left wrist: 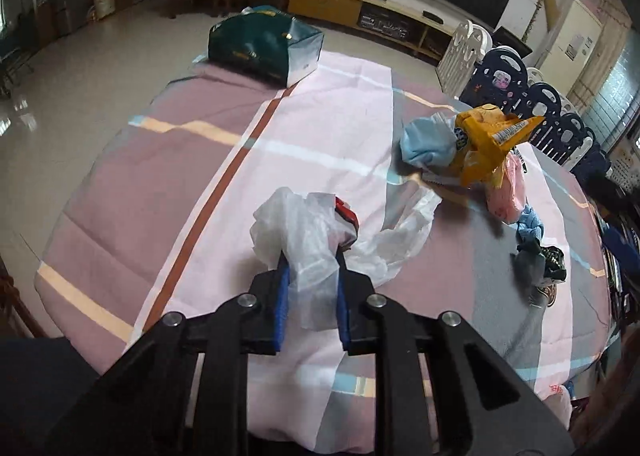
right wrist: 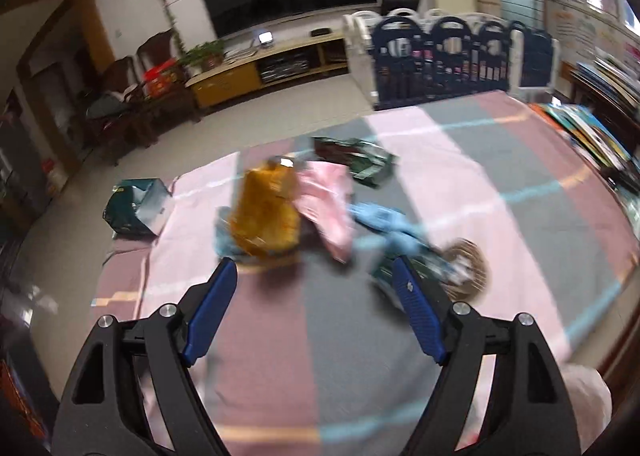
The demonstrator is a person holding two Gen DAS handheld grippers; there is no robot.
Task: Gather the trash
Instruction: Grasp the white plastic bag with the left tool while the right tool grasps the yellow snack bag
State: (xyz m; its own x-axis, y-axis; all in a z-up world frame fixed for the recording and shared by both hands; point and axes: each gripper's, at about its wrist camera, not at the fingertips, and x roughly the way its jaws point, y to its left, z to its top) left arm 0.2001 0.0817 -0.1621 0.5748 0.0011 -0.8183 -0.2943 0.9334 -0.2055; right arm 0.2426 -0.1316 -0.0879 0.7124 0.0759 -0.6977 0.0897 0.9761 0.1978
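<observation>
In the left wrist view my left gripper [left wrist: 310, 260] is shut on a crumpled white plastic bag [left wrist: 296, 228] with a red scrap at its edge, held just above the striped cloth. More white plastic [left wrist: 396, 240] lies right of it. A heap of trash sits further right: a yellow wrapper [left wrist: 486, 144], a blue wad [left wrist: 424, 144], a pink bag [left wrist: 506, 192] and a dark wrapper [left wrist: 540, 260]. In the blurred right wrist view my right gripper [right wrist: 314, 266] is open and holds nothing, short of the yellow wrapper [right wrist: 268, 212], pink bag [right wrist: 328, 204] and blue wad [right wrist: 384, 224].
A dark green paper bag [left wrist: 264, 46] [right wrist: 134, 206] stands at the cloth's far corner. A green wrapper [right wrist: 356, 158] lies behind the heap, and a round woven mat [right wrist: 468, 268] lies by my right finger. A playpen fence [right wrist: 452, 56] and a TV cabinet [left wrist: 360, 12] stand beyond the table.
</observation>
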